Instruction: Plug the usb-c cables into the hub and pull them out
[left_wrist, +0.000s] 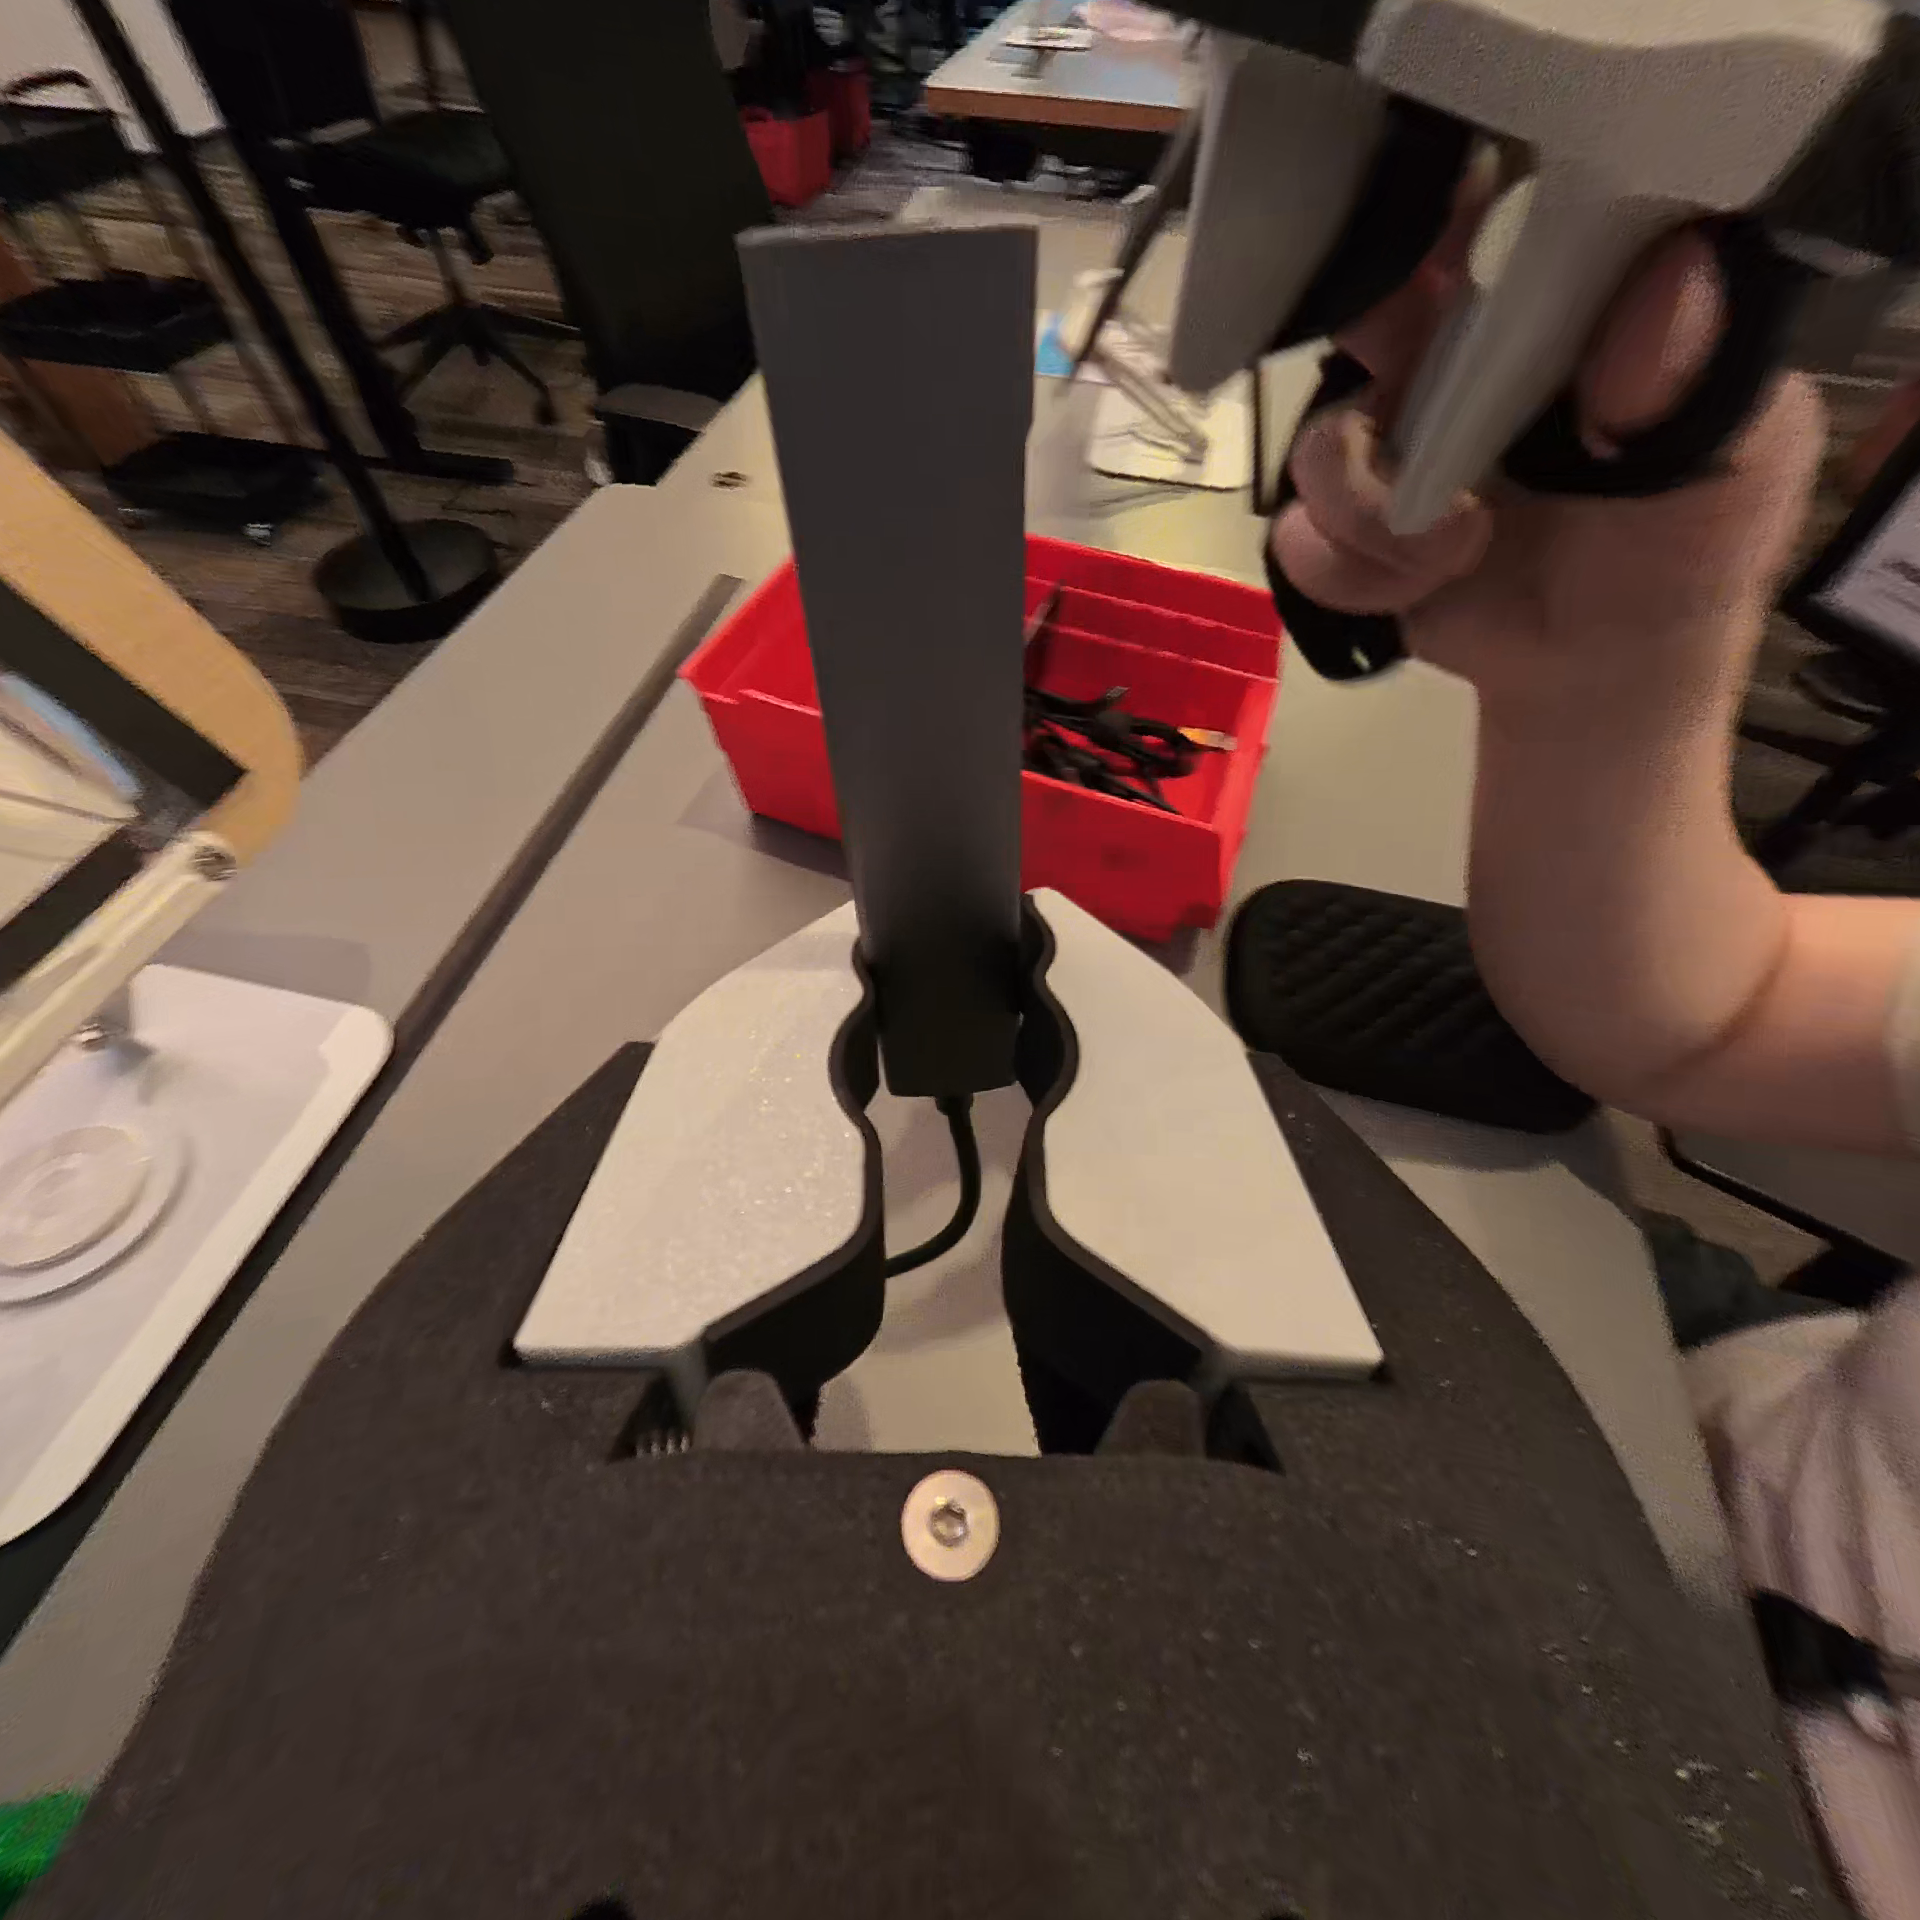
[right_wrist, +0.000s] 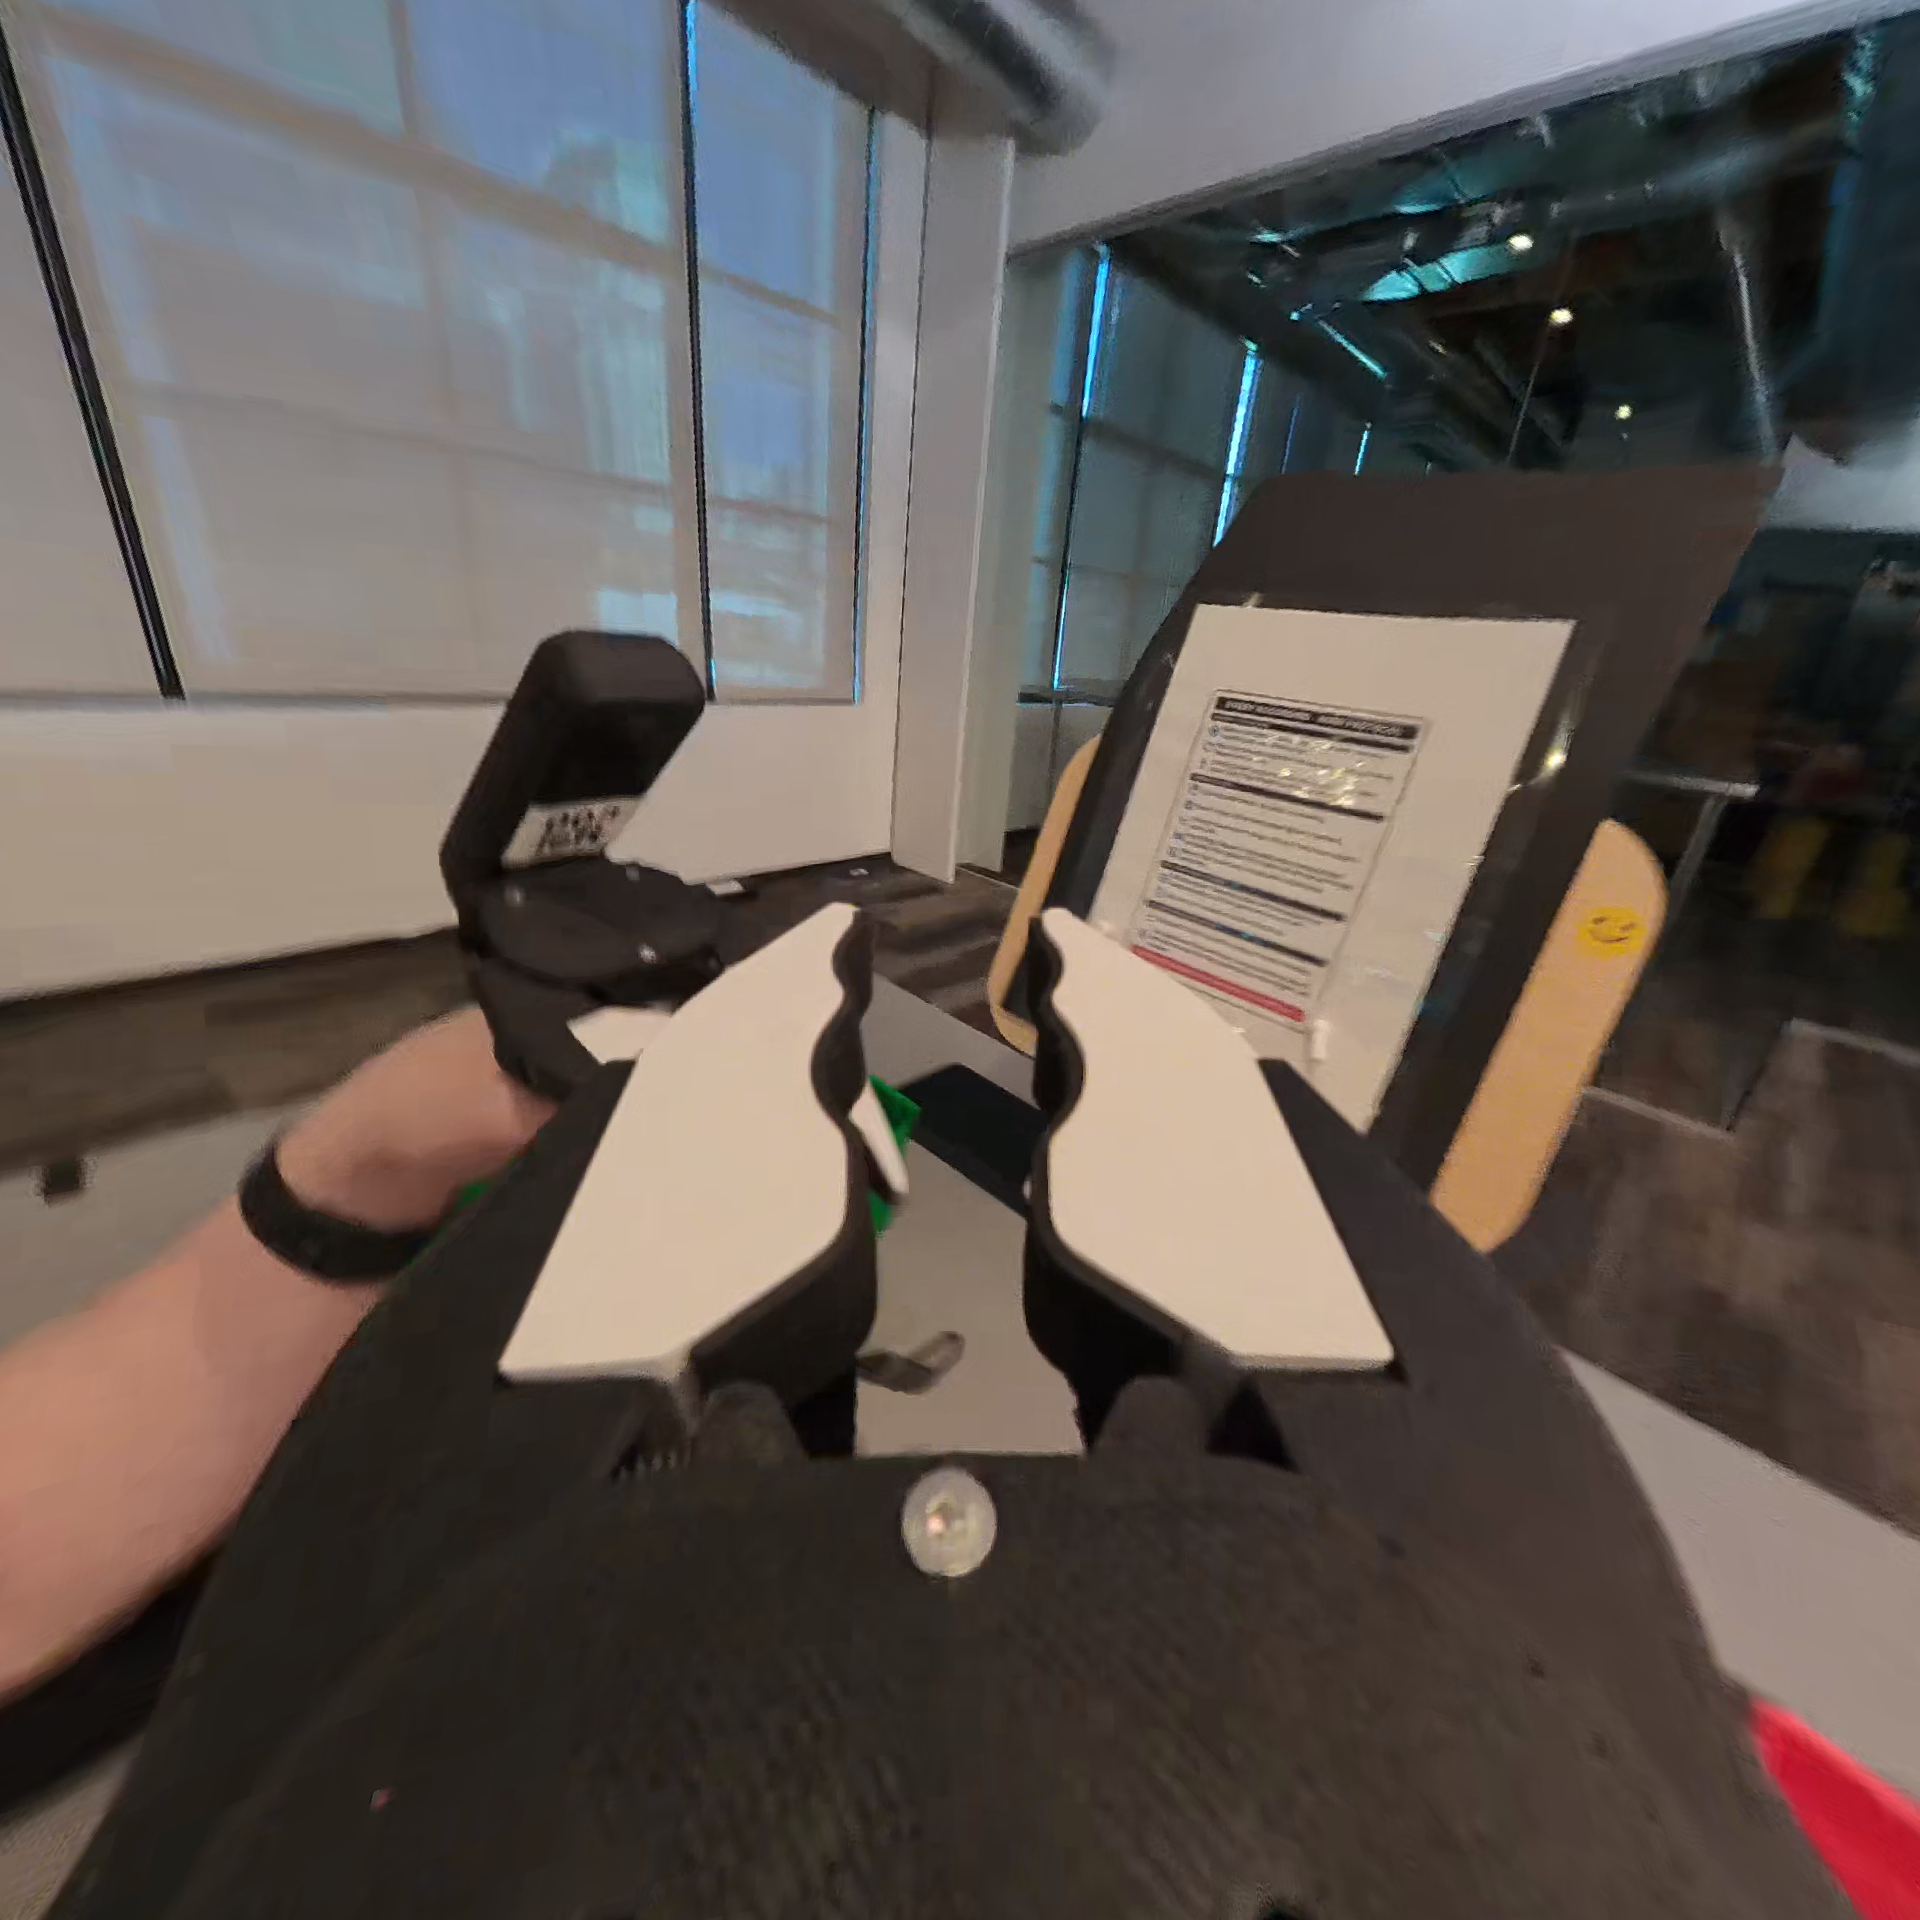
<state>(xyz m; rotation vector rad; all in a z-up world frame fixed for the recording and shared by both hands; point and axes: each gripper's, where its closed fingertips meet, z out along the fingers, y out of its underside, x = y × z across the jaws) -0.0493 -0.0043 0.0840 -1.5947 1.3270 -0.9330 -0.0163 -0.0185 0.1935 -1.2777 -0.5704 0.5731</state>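
In the left wrist view my left gripper (left_wrist: 945, 935) is shut on the lower end of a long dark grey hub (left_wrist: 894, 582) and holds it upright above the grey table (left_wrist: 520, 727). A short black cable (left_wrist: 951, 1195) hangs from the hub's bottom end between the fingers. A red bin (left_wrist: 1122, 852) behind it holds several black cables (left_wrist: 1101, 738). My right gripper (left_wrist: 1278, 229) is raised at the top right, held by a hand. In the right wrist view the right gripper (right_wrist: 948, 935) is open and empty, held high and pointing away from the table.
A board on a wooden stand (right_wrist: 1351, 831) with a printed sheet stands right ahead of the right gripper. A second stand with a white base (left_wrist: 156, 1195) is at the left. A black padded rest (left_wrist: 1351, 987) lies right of the bin. Office chairs and desks stand beyond the table. The tips of one gripper are about 11 cm away from the tips of the other.
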